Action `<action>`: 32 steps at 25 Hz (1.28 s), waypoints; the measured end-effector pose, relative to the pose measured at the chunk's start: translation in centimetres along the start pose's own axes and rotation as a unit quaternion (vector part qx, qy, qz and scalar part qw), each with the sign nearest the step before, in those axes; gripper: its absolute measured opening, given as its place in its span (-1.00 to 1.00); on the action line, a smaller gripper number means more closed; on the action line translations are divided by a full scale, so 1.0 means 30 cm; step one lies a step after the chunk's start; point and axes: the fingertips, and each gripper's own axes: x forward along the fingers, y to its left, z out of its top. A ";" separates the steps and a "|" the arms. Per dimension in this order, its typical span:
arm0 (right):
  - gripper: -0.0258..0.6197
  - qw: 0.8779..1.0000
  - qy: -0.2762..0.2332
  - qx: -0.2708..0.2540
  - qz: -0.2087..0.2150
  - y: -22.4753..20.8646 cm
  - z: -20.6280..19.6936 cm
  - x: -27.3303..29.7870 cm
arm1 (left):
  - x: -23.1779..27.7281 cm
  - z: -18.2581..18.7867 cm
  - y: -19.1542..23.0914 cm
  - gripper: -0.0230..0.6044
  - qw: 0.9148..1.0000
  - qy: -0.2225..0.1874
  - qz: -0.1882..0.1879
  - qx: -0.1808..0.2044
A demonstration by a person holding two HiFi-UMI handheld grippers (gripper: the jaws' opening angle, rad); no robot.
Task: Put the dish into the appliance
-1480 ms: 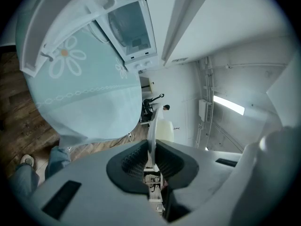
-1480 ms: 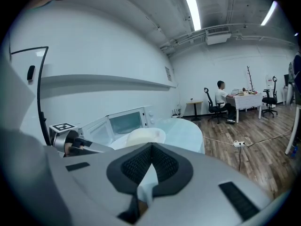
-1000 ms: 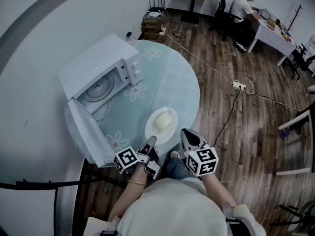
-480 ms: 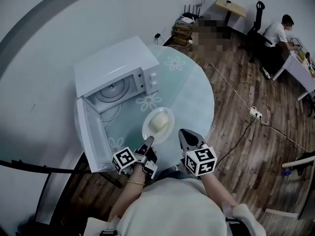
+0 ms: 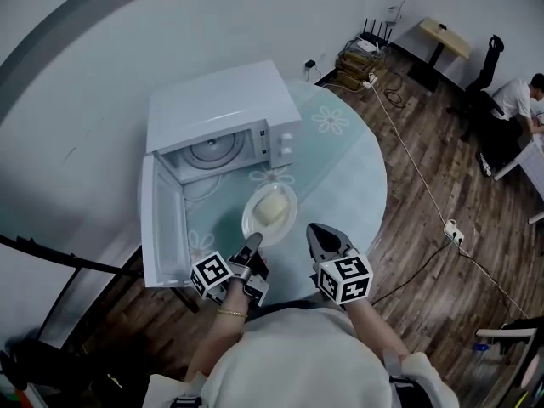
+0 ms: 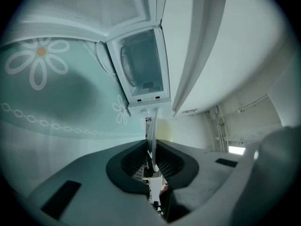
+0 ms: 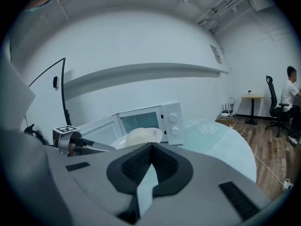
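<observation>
Seen from the head camera, the left gripper (image 5: 254,241) clamps the near rim of a white plate (image 5: 249,220) carrying a pale lump of food (image 5: 272,206). The plate sits just in front of the microwave (image 5: 221,109), whose door (image 5: 163,228) is swung wide over a round, flower-patterned table (image 5: 340,168). The right gripper (image 5: 316,232) hangs just beside the plate, apart from it, while a person (image 5: 520,100) sits at a desk across the room. In the left gripper view, the jaws stand narrow, pinched on the plate's thin rim, which shows edge-on and points toward the microwave's open cavity (image 6: 141,65). In the right gripper view, the jaws are pressed together at the tips with nothing between them; beyond them the plate (image 7: 140,136) is outside the microwave (image 7: 160,119), in front of its opening.
</observation>
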 end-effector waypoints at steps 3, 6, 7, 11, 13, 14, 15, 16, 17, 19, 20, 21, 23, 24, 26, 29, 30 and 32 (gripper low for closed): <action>-0.91 1.000 0.006 -0.007 0.022 0.001 -0.002 0.031 | -0.002 0.021 0.009 -0.78 1.000 -0.026 0.002 -0.009; -0.91 0.999 0.013 -0.015 0.047 0.015 -0.005 0.057 | -0.018 0.037 0.019 -0.78 0.999 -0.052 0.008 -0.016; -0.91 0.998 0.015 -0.017 0.054 0.021 -0.007 0.062 | -0.025 0.041 0.023 -0.78 0.998 -0.060 0.010 -0.017; -0.91 0.996 0.024 -0.024 0.081 0.041 -0.014 0.083 | -0.042 0.072 0.033 -0.78 0.995 -0.093 0.014 -0.025; -0.91 0.995 0.029 -0.028 0.094 0.054 -0.018 0.099 | -0.048 0.103 0.038 -0.78 0.993 -0.111 0.016 -0.025; -0.91 0.994 0.032 -0.029 0.100 0.062 -0.020 0.109 | -0.051 0.122 0.040 -0.78 0.992 -0.120 0.017 -0.025; -0.91 0.993 0.035 -0.031 0.105 0.069 -0.022 0.118 | -0.052 0.142 0.042 -0.78 0.991 -0.130 0.017 -0.026; -0.91 0.993 0.037 -0.032 0.110 0.077 -0.024 0.128 | -0.052 0.161 0.045 -0.78 0.990 -0.140 0.017 -0.029; -0.91 0.992 0.039 -0.033 0.115 0.083 -0.024 0.138 | -0.051 0.179 0.049 -0.78 0.988 -0.149 0.017 -0.032; -0.91 0.991 0.040 -0.035 0.123 0.096 -0.020 0.159 | -0.046 0.216 0.057 -0.78 0.986 -0.164 0.017 -0.041; -0.91 0.991 0.040 -0.035 0.126 0.102 -0.015 0.171 | -0.042 0.235 0.061 -0.78 0.984 -0.170 0.017 -0.045; -0.91 0.990 0.040 -0.036 0.129 0.109 -0.010 0.184 | -0.037 0.255 0.066 -0.78 0.983 -0.176 0.018 -0.049; -0.91 0.989 0.040 -0.037 0.134 0.123 0.001 0.210 | -0.026 0.297 0.075 -0.78 0.981 -0.185 0.019 -0.056; -0.91 0.989 0.040 -0.038 0.136 0.129 0.006 0.222 | -0.020 0.318 0.077 -0.78 0.980 -0.189 0.019 -0.059; -0.91 0.989 0.039 -0.039 0.138 0.138 0.017 0.244 | -0.006 0.359 0.083 -0.78 0.978 -0.199 0.018 -0.063; -0.91 0.989 0.040 -0.038 0.138 0.142 0.025 0.278 | 0.018 0.413 0.098 -0.78 0.975 -0.211 0.016 -0.073; -0.91 0.989 0.040 -0.038 0.138 0.142 0.026 0.289 | 0.025 0.428 0.106 -0.78 0.974 -0.214 0.017 -0.075; -0.91 0.989 0.041 -0.039 0.137 0.139 0.028 0.311 | 0.040 0.455 0.121 -0.78 0.973 -0.218 0.019 -0.078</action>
